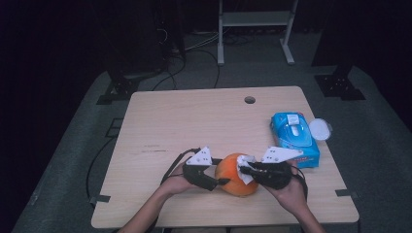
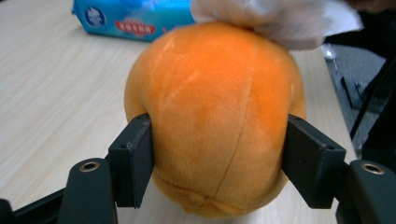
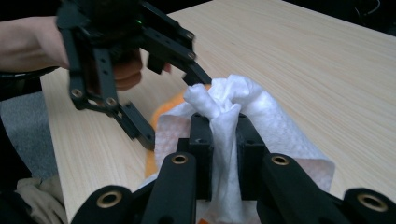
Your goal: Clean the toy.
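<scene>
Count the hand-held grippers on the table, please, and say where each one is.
2. The left hand-held gripper clamps the orange plush toy from its left side. The right hand-held gripper pinches a white wipe against the toy's top right.

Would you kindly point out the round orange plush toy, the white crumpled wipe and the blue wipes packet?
round orange plush toy (image 2: pixel 215 116): left gripper view, its front face between the jaws.
white crumpled wipe (image 3: pixel 224 100): right gripper view, its bunched top.
blue wipes packet (image 1: pixel 296 141): high view, its top face.

plush ball (image 1: pixel 235 181) near desk (image 1: pixel 194 116) front edge | wipe (image 1: pixel 245 167) on ball | wipes pack (image 1: pixel 294 138) behind-right | lid (image 1: pixel 320 129) beside pack
</scene>
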`<state>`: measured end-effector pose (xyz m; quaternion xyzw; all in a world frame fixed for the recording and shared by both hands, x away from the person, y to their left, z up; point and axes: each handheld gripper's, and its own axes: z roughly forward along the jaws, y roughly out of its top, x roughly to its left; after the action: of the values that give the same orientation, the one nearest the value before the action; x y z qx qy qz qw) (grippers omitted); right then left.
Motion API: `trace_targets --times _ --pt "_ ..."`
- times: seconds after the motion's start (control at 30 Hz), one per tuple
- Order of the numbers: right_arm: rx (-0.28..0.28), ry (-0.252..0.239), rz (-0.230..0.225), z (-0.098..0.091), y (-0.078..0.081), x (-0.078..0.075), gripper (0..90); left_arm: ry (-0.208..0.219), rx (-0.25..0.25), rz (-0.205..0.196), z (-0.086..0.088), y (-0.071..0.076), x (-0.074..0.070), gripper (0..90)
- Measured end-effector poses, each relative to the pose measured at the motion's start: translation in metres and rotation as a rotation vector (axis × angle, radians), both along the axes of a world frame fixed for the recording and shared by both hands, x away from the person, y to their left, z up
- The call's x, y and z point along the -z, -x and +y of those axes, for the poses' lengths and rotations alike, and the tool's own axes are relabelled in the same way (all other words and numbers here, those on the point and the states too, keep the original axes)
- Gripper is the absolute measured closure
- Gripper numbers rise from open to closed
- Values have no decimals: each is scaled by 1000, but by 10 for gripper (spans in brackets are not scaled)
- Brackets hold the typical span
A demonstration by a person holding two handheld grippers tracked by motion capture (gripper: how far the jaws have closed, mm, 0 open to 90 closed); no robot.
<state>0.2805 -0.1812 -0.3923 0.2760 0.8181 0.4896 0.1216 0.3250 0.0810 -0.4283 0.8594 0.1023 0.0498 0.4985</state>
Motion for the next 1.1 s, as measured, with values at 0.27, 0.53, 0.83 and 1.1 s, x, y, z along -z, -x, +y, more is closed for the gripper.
trace_targets --times 0.27,0.53,0.83,1.1 --pt "-45 1 -20 14 8 -8 798 -13 2 -50 -11 10 -8 324" --pt "-1 38 -21 7 6 -8 802 3 -18 -43 -15 11 -8 321" --pt "-79 48 -22 33 14 -10 803 -29 4 -103 -27 24 -12 320" --pt "-1 40 -12 12 10 -11 802 -48 3 -109 -28 22 -12 318"
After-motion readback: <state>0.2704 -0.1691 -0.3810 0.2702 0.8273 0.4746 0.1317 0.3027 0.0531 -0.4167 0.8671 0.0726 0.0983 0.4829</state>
